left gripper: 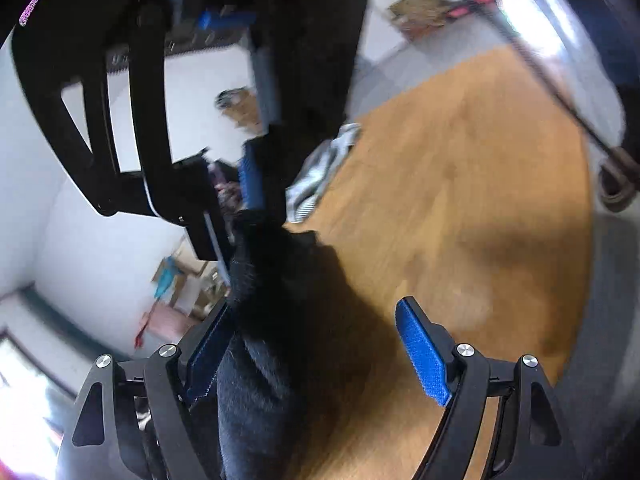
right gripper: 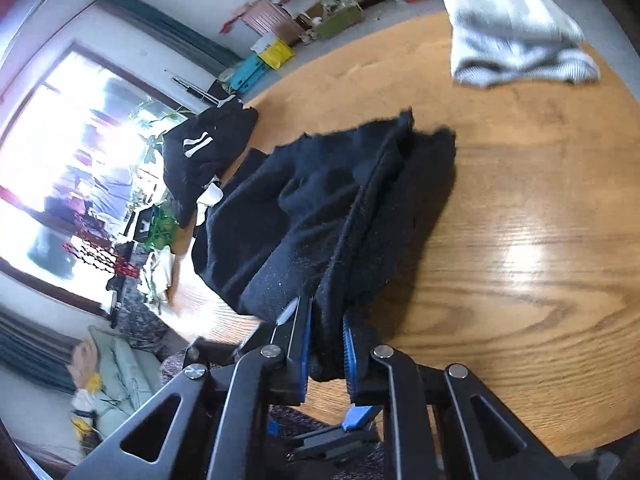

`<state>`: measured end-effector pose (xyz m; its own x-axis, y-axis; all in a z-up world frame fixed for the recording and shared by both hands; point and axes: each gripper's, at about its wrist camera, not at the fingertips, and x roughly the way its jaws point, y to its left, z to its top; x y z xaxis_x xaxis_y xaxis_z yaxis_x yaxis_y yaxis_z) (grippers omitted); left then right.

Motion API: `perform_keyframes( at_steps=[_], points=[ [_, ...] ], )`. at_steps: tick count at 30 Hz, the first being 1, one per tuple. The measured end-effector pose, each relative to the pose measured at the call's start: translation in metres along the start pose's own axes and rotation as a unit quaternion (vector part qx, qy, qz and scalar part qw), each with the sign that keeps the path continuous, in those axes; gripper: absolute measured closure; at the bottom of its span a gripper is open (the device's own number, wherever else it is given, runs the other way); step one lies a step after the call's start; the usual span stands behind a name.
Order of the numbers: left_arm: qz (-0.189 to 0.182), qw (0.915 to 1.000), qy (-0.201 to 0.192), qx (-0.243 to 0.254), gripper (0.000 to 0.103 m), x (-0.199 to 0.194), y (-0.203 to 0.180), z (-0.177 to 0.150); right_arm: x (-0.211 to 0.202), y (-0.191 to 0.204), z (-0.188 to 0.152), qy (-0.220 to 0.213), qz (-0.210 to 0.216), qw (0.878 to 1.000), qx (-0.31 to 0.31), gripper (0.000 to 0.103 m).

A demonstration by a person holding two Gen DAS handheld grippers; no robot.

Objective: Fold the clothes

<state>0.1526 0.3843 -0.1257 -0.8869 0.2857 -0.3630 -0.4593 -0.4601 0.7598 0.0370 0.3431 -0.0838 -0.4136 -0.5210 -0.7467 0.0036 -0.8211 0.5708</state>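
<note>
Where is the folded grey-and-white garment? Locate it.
In the right wrist view, the folded grey-and-white garment lies at the far right of the wooden table, beyond the black garment.

right gripper point(right gripper: 326, 340) clamped on black garment point(right gripper: 320, 208) | wooden table point(right gripper: 520, 220) | folded grey cloth point(right gripper: 516, 28) far side | second black garment point(right gripper: 204, 148) at table's edge

Both wrist views look closely along their tongs (sharing the wooden table point(right gripper: 520, 208)).
</note>
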Motion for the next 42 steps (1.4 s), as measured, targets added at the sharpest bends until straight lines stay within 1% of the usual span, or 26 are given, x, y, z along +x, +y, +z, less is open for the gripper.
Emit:
perform_keyframes(
  at_steps=[1, 2, 3, 5, 7, 8, 9, 10, 11, 13, 15, 16, 18, 22, 25, 27, 30, 33, 34, 35, 36, 37, 38, 39, 41, 42],
  points=[
    [0.007, 0.9999, 0.008, -0.009, 0.039, 0.007, 0.001, 0.004, -0.001, 0.001, 0.002, -0.001, -0.005, 1.000, -0.004, 0.088],
    [0.021, 0.9995, 0.023, -0.012, 0.060, 0.015, 0.003, 0.006, -0.001, 0.000, 0.003, 0.002, -0.004, 1.000, -0.003, 0.088],
    [0.028, 0.9988, 0.036, -0.016, 0.085, 0.021, 0.005, 0.008, 0.001, -0.001, 0.003, 0.007, -0.008, 1.000, -0.003, 0.088],
    [0.025, 0.9978, 0.053, -0.033, 0.086, 0.027, 0.012, 0.010, 0.004, -0.002, 0.002, 0.006, -0.015, 1.000, -0.003, 0.088],
    [0.009, 0.9968, 0.058, -0.054, 0.087, 0.024, 0.019, 0.012, -0.003, -0.008, 0.005, -0.010, -0.007, 1.000, 0.012, 0.083],
    [0.006, 0.9962, 0.060, -0.063, 0.087, 0.022, 0.022, 0.013, -0.006, -0.011, 0.006, -0.019, -0.004, 1.000, 0.020, 0.068],
    [0.003, 0.9955, 0.062, -0.071, 0.087, 0.020, 0.026, 0.013, -0.011, -0.013, 0.009, -0.034, -0.020, 0.999, 0.026, 0.056],
    [0.000, 0.9948, 0.063, -0.080, 0.087, 0.018, 0.029, 0.013, -0.009, -0.018, 0.012, -0.034, -0.016, 0.999, 0.037, 0.037],
    [-0.003, 0.9939, 0.065, -0.089, 0.087, 0.016, 0.032, 0.014, -0.007, -0.023, 0.016, -0.035, -0.013, 0.998, 0.049, 0.029],
    [-0.006, 0.9923, 0.066, -0.104, 0.087, 0.011, 0.039, 0.014, -0.003, -0.033, 0.024, -0.036, -0.007, 0.997, 0.072, 0.030],
    [0.002, 0.9930, 0.066, -0.098, 0.087, 0.008, 0.037, 0.013, 0.002, -0.043, 0.031, -0.037, -0.001, 0.995, 0.095, 0.029],
    [0.006, 0.9934, 0.065, -0.094, 0.087, 0.006, 0.036, 0.013, 0.004, -0.048, 0.035, -0.037, 0.003, 0.994, 0.106, 0.025],
    [0.012, 0.9941, 0.065, -0.086, 0.087, 0.003, 0.033, 0.011, 0.008, -0.058, 0.042, -0.038, 0.009, 0.991, 0.129, 0.025],
    [0.018, 0.9948, 0.067, -0.074, 0.087, 0.000, 0.028, 0.006, 0.031, -0.053, 0.056, -0.025, 0.013, 0.990, 0.137, 0.020],
    [0.019, 0.9939, 0.071, -0.083, 0.087, 0.001, 0.030, 0.004, 0.052, -0.051, 0.067, 0.001, 0.002, 0.991, 0.135, 0.020],
    [0.020, 0.9937, 0.067, -0.088, 0.087, -0.002, 0.034, 0.003, 0.064, -0.057, 0.067, 0.023, 0.010, 0.989, 0.147, 0.019],
    [0.013, 0.9921, 0.065, -0.107, 0.087, -0.007, 0.043, 0.003, 0.079, -0.067, 0.068, 0.039, 0.021, 0.986, 0.160, 0.019],
    [0.011, 0.9904, 0.067, -0.121, 0.087, -0.012, 0.051, 0.000, 0.094, -0.075, 0.072, 0.046, 0.045, 0.981, 0.184, 0.019],
    [0.009, 0.9897, 0.068, -0.126, 0.087, -0.013, 0.054, -0.001, 0.098, -0.076, 0.073, 0.047, 0.048, 0.980, 0.187, 0.022],
    [0.006, 0.9884, 0.070, -0.134, 0.087, -0.014, 0.057, -0.003, 0.102, -0.076, 0.075, 0.048, 0.051, 0.979, 0.190, 0.033],
    [0.003, 0.9870, 0.073, -0.143, 0.087, -0.015, 0.060, -0.004, 0.106, -0.076, 0.076, 0.049, 0.054, 0.979, 0.193, 0.040],
    [0.002, 0.9857, 0.075, -0.150, 0.087, -0.015, 0.063, -0.006, 0.111, -0.075, 0.077, 0.053, 0.063, 0.976, 0.200, 0.057],
    [0.002, 0.9843, 0.078, -0.158, 0.087, -0.015, 0.065, -0.007, 0.113, -0.074, 0.077, 0.056, 0.062, 0.975, 0.205, 0.065],
    [0.003, 0.9828, 0.081, -0.166, 0.087, -0.014, 0.068, -0.009, 0.116, -0.074, 0.078, 0.058, 0.062, 0.974, 0.210, 0.069],
    [0.009, 0.9777, 0.090, -0.190, 0.087, -0.016, 0.077, -0.013, 0.114, -0.063, 0.081, 0.061, 0.048, 0.979, 0.189, 0.077],
    [0.008, 0.9743, 0.093, -0.205, 0.087, -0.014, 0.085, -0.016, 0.110, -0.057, 0.082, 0.060, 0.040, 0.981, 0.179, 0.078]
  ],
)
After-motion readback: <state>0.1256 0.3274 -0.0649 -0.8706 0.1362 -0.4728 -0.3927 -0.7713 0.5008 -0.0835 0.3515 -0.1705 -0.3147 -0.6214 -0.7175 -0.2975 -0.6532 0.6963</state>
